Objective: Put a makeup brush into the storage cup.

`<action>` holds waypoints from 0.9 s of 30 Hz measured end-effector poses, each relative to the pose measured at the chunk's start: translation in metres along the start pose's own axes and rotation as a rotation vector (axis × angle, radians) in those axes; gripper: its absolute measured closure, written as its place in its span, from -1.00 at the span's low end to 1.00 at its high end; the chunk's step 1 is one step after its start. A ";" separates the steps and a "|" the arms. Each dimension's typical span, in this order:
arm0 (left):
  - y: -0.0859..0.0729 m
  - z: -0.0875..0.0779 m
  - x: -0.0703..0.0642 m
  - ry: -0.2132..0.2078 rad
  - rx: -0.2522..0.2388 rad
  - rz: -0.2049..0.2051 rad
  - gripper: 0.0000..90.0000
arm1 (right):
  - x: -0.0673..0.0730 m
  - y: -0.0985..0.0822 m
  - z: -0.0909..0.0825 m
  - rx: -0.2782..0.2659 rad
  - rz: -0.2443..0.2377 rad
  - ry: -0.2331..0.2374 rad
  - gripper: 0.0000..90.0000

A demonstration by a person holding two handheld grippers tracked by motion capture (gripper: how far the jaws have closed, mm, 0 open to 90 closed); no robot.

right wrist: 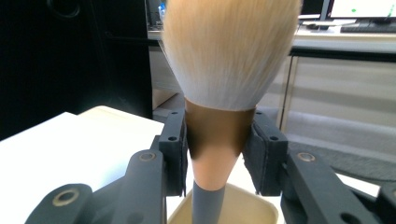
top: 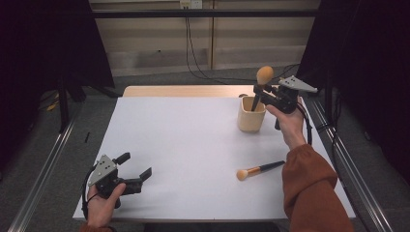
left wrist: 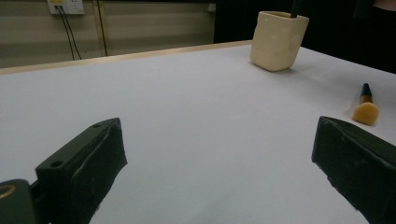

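Note:
My right gripper (top: 262,90) is shut on a large makeup brush (top: 264,76), held upright with its tan bristles on top and its dark handle dipping into a cream cup (top: 251,116) at the table's far right. In the right gripper view the pads (right wrist: 176,149) clamp the brush's bronze ferrule (right wrist: 218,131) above the cup's mouth (right wrist: 252,212). A second, smaller brush (top: 258,170) lies flat on the white table (top: 193,154), near the right forearm. My left gripper (top: 138,168) rests at the near left corner, jaws wide apart and empty; its view takes in the cup (left wrist: 278,41) and the lying brush (left wrist: 366,108).
A wooden strip (top: 188,91) runs along the table's far edge. Metal rails (top: 43,179) flank the table on both sides. Black curtains hang at left and right, and cables trail on the floor behind.

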State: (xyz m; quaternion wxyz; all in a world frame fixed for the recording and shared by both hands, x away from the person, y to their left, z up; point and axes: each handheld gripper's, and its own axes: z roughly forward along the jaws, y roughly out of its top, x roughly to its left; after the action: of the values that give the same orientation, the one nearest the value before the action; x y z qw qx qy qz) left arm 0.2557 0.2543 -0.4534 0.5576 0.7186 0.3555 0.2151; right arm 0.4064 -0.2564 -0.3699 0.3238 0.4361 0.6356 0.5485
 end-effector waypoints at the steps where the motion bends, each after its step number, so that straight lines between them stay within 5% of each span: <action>1: 0.000 0.000 0.000 -0.002 0.000 -0.002 -0.94 | 0.000 -0.002 0.001 -0.002 -0.010 0.001 0.41; 27: 0.000 0.001 0.000 0.007 0.011 0.014 -0.94 | -0.009 -0.034 0.009 0.053 0.044 -0.020 0.41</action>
State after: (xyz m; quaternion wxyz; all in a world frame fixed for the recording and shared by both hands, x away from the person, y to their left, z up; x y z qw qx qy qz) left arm 0.2559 0.2539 -0.4539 0.5509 0.7235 0.3534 0.2195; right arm 0.4114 -0.2619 -0.4051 0.3064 0.4638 0.6369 0.5341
